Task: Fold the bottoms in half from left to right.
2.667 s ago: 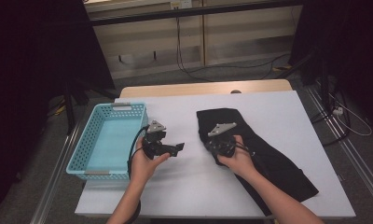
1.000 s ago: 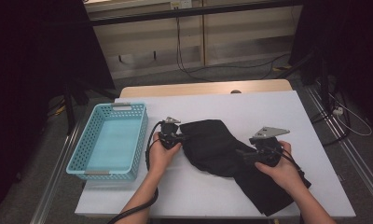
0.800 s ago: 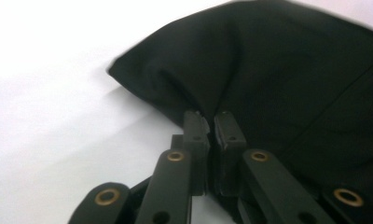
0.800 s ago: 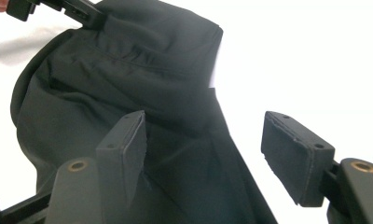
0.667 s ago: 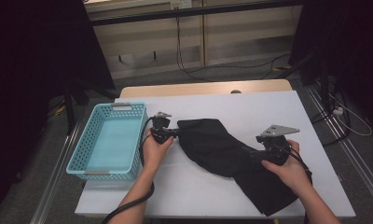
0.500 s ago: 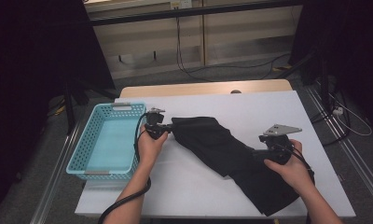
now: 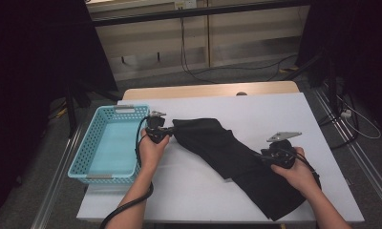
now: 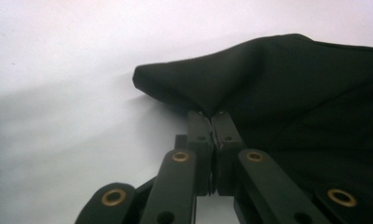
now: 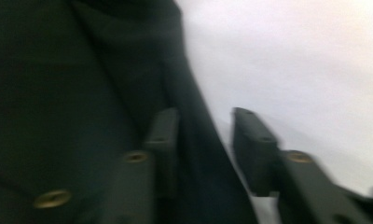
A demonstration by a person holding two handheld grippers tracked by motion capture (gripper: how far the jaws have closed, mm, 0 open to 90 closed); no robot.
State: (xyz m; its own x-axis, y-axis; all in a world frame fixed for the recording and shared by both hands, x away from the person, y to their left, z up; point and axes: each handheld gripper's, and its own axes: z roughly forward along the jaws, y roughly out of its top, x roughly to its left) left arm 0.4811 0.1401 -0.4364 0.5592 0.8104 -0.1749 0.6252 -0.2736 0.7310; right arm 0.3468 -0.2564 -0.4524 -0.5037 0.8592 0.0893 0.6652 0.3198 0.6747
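A black cloth (image 7: pixel 227 152) lies stretched slantwise across the white table (image 7: pixel 198 191), from beside the basket down to the front right. My left gripper (image 7: pixel 167 131) holds its upper left corner. In the left gripper view the jaws (image 8: pixel 211 114) are shut on a raised fold of the cloth (image 8: pixel 292 79). My right gripper (image 7: pixel 264 155) rests at the cloth's right edge near its lower part. In the blurred right gripper view the gripper (image 9: pixel 205 114) stands open, with the cloth's (image 9: pixel 58 70) edge lying in the gap between its jaws.
A light blue plastic basket (image 7: pixel 99 125) with nothing in it stands at the table's left side, just left of my left gripper. Bare white table lies behind the cloth and in front of my left hand. The table's front edge is close under the cloth's lower end.
The left gripper has drawn the cloth's corner left toward the basket. The right gripper has moved right and toward the front along the cloth, which now lies stretched out longer.
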